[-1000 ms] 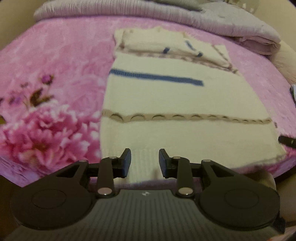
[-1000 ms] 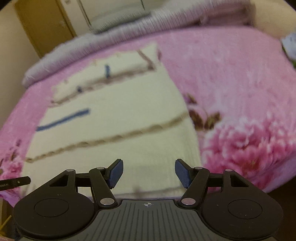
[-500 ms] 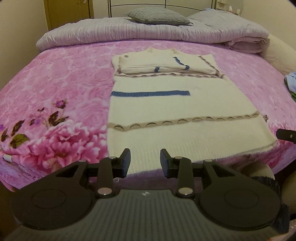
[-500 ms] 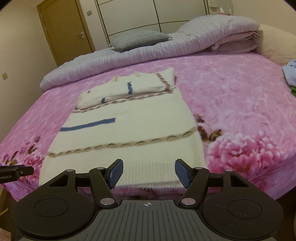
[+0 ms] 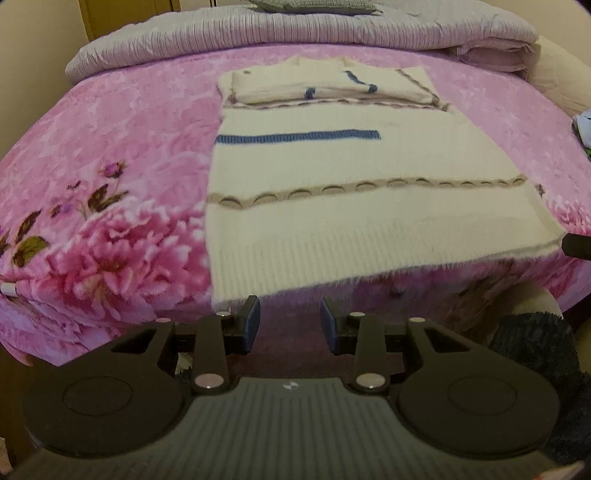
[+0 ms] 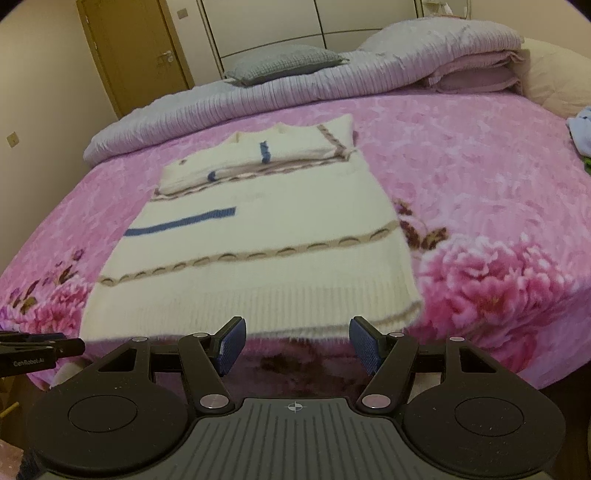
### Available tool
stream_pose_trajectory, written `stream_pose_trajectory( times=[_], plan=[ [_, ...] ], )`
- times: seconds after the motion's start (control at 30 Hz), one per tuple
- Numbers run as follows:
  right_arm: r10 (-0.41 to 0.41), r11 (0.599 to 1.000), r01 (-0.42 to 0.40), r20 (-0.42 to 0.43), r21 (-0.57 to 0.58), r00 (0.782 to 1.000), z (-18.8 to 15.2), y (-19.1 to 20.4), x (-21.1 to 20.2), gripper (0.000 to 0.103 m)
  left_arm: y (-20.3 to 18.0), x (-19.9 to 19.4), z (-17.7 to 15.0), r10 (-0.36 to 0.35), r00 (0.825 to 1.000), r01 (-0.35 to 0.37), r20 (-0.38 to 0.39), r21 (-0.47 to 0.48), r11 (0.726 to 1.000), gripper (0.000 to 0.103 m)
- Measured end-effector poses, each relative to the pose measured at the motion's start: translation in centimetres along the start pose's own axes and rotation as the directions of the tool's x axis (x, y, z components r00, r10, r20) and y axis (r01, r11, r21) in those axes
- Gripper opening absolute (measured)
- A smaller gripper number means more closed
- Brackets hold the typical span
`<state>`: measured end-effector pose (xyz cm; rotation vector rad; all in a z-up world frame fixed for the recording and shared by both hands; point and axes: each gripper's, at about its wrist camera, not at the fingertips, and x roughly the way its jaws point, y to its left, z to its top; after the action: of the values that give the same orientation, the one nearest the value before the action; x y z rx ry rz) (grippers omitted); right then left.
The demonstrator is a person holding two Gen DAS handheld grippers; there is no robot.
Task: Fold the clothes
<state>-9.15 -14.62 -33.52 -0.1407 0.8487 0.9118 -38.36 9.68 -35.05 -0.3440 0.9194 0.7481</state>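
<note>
We are viewing one cream sweater (image 5: 354,206), sleeves folded, lying flat; our left gripper (image 5: 290,325) and right gripper (image 6: 295,345) are both gaping, empty.

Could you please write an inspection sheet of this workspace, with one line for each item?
Surface: bed with pink floral blanket; lilac quilt bunched along its far side.
Job's things: cream sweater lies flat, ribbed hem at the near bed edge, sleeves folded across the top part.
Clutter: light blue cloth at the bed's right edge; grey pillow on the quilt.
Grippers: left gripper open, nothing between its pads, just short of the hem; right gripper open wider, also empty, near the hem.
Cables: nothing seen.
Surroundings: wooden door, wardrobe panels, beige wall.
</note>
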Motion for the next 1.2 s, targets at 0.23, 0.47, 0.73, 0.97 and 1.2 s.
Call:
stream_pose_trajectory(
  times=[0.23, 0.47, 0.73, 0.97, 1.2],
  plan=[
    [0.000, 1.000, 0.000, -0.020, 0.000, 1.000, 0.2, 0.1, 0.8, 0.066, 0.4, 1.1, 0.3, 0.001, 1.000, -0.001, -0.027, -0.014, 1.000, 0.031],
    [-0.003, 1.000, 0.003, -0.055, 0.003, 0.998, 0.4, 0.1, 2.2, 0.066, 1.1, 2.6, 0.4, -0.022, 0.998, 0.020, -0.060, -0.041, 0.999, 0.031],
    [-0.006, 0.999, 0.009, -0.072, 0.046, 0.997, 1.3, -2.1, 4.0, 0.066, 6.0, 3.5, 1.5, -0.114, 0.993, 0.111, -0.004, -0.185, 0.976, 0.031],
    [0.012, 0.987, -0.009, -0.023, 0.159, 1.000, 3.6, -7.7, 5.0, 0.066, 11.7, 6.1, 2.1, -0.210, 0.977, 0.211, 0.047, -0.394, 0.894, 0.031],
    [0.126, 0.935, -0.106, -0.035, 0.338, 0.991, 4.8, -13.4, 7.5, 0.065, 13.9, 9.2, 2.5, -0.290, 0.955, 0.284, 0.067, -0.491, 0.823, 0.036]
  ],
)
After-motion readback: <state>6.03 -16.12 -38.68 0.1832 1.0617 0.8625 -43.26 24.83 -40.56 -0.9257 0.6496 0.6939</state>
